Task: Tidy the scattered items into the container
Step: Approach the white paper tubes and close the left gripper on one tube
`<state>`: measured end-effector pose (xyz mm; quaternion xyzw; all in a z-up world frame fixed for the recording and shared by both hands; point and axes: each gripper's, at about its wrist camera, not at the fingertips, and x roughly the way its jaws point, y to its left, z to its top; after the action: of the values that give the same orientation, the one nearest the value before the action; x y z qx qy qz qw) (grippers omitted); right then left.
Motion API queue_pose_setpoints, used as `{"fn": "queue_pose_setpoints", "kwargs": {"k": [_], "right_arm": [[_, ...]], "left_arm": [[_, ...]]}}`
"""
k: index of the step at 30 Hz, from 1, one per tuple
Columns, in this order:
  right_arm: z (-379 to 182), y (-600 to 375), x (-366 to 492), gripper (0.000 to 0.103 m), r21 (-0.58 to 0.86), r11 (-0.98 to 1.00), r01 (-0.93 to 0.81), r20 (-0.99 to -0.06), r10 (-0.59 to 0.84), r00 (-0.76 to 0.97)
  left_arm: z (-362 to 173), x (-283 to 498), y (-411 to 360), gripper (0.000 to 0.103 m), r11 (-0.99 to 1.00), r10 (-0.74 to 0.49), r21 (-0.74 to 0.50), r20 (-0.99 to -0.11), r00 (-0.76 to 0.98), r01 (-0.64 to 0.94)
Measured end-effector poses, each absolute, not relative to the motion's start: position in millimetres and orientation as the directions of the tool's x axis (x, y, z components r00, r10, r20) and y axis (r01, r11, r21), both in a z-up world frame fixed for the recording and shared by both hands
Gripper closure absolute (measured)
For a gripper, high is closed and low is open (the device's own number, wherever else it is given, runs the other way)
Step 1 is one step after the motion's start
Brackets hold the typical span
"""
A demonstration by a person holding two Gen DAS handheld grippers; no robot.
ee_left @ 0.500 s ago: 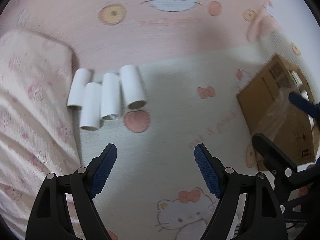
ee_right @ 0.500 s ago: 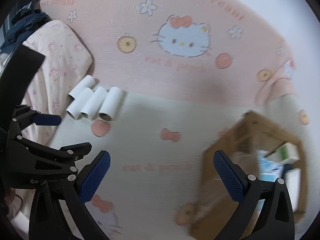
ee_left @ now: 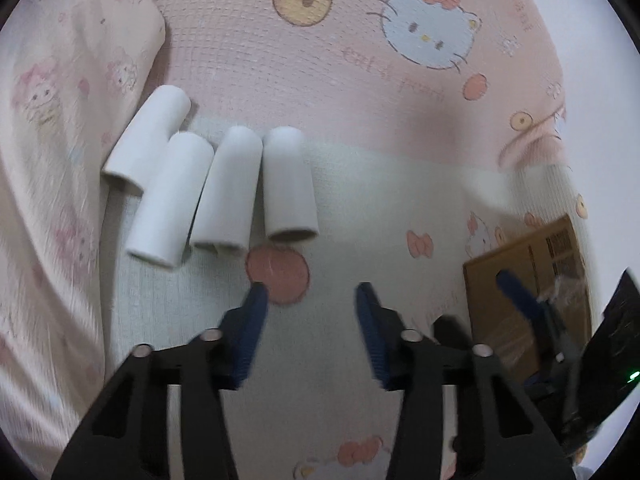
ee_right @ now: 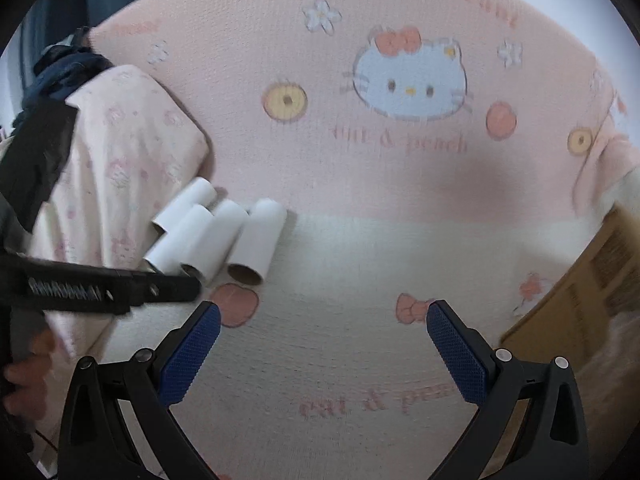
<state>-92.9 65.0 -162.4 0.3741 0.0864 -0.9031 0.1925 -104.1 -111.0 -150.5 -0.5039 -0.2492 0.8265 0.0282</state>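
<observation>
Several white cardboard tubes (ee_left: 224,192) lie side by side on the pink and white bed sheet, beside a pillow. My left gripper (ee_left: 310,304) is open and empty, just short of the rightmost tube (ee_left: 288,184). My right gripper (ee_right: 322,332) is open and empty, to the right of the tubes (ee_right: 224,240). The brown cardboard box (ee_left: 532,280) sits at the right; in the right wrist view it (ee_right: 592,292) lies at the right edge.
A pink patterned pillow (ee_left: 60,120) lies left of the tubes. Dark clothing (ee_right: 60,68) sits beyond the pillow. The left gripper's body (ee_right: 100,284) crosses the left of the right wrist view.
Both grippers have moved left and closer to the tubes. The box has slid toward the right edge of both views. The left jaws have narrowed a little.
</observation>
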Motion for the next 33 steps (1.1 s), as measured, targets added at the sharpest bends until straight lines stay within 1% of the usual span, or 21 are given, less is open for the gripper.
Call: {"fn": "queue_pose_setpoints", "kwargs": {"k": [5, 10, 13, 16, 19, 22, 24, 29, 33], "right_arm": [[-183.5, 60.7, -111.0, 0.0, -0.021, -0.913, 0.407, -0.705, -0.275, -0.653], [-186.1, 47.4, -122.9, 0.0, -0.042, -0.885, 0.463, -0.692, -0.309, -0.653], [-194.5, 39.9, -131.6, 0.0, 0.003, -0.878, 0.479, -0.701, -0.343, -0.625], [-204.0, 36.2, -139.8, 0.0, 0.058, -0.874, 0.483, -0.705, -0.379, -0.6], [-210.7, 34.5, -146.9, 0.0, 0.09, -0.879, 0.468, -0.71, -0.386, -0.589], [-210.8, 32.4, -149.5, 0.0, 0.115, -0.881, 0.458, -0.706, -0.397, -0.586], [-211.8, 30.8, -148.2, 0.0, 0.121, -0.878, 0.462, -0.703, -0.404, -0.585], [-217.6, 32.1, -154.1, 0.001, 0.165, -0.876, 0.454, -0.715, -0.423, -0.556], [-220.3, 39.8, -156.4, 0.002, 0.231, -0.866, 0.444, -0.708, -0.462, -0.533]], "left_arm": [[-158.5, -135.1, -116.9, 0.063, -0.881, 0.286, -0.428, -0.821, -0.493, 0.201], [-173.7, -164.2, -123.2, 0.065, -0.867, 0.311, -0.45, -0.823, -0.475, 0.212], [-187.0, -174.4, -127.5, 0.065, -0.859, 0.309, -0.445, -0.845, -0.437, 0.253], [-190.9, -176.6, -127.5, 0.065, -0.854, 0.305, -0.448, -0.844, -0.442, 0.265], [-189.5, -178.4, -119.9, 0.065, -0.88, 0.265, -0.4, -0.861, -0.434, 0.256], [-188.4, -180.3, -115.1, 0.059, -0.895, 0.242, -0.371, -0.871, -0.428, 0.247], [-190.5, -183.8, -116.3, 0.058, -0.889, 0.254, -0.382, -0.87, -0.423, 0.253], [-198.3, -188.1, -129.2, 0.058, -0.824, 0.318, -0.472, -0.843, -0.434, 0.313], [-199.0, -185.9, -131.7, 0.059, -0.819, 0.329, -0.477, -0.845, -0.422, 0.317]]}}
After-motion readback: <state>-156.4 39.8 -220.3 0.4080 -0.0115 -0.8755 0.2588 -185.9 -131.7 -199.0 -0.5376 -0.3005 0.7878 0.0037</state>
